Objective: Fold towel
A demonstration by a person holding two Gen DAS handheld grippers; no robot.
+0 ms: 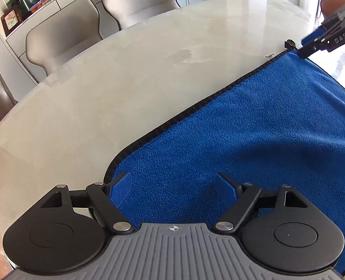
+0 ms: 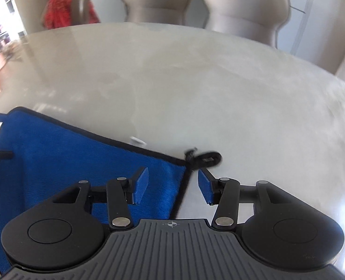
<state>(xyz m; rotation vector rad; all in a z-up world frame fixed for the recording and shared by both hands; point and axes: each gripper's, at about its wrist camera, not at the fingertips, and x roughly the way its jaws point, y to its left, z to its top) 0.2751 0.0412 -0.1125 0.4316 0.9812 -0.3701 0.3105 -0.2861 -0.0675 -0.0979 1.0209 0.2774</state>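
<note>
Left gripper (image 1: 173, 186): jaws spread over one corner of the towel.
Right gripper (image 2: 172, 184): jaws spread astride the loop corner.
Blue fleece towel with black hem (image 1: 254, 128): flat on the pale glossy table (image 1: 125, 81).
Progress: no fold line shows; layers indistinguishable.

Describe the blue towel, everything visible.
The blue fleecy towel with black stitched edging lies spread flat on the pale glossy stone-look table, unfolded. A black hanging loop sticks out at one corner, and a small white tag peeks out along the far edge. The left hand-held gripper is open over a rounded corner; the right hand-held gripper is open, straddling the loop corner's edge. Neither visibly grips it.
</note>
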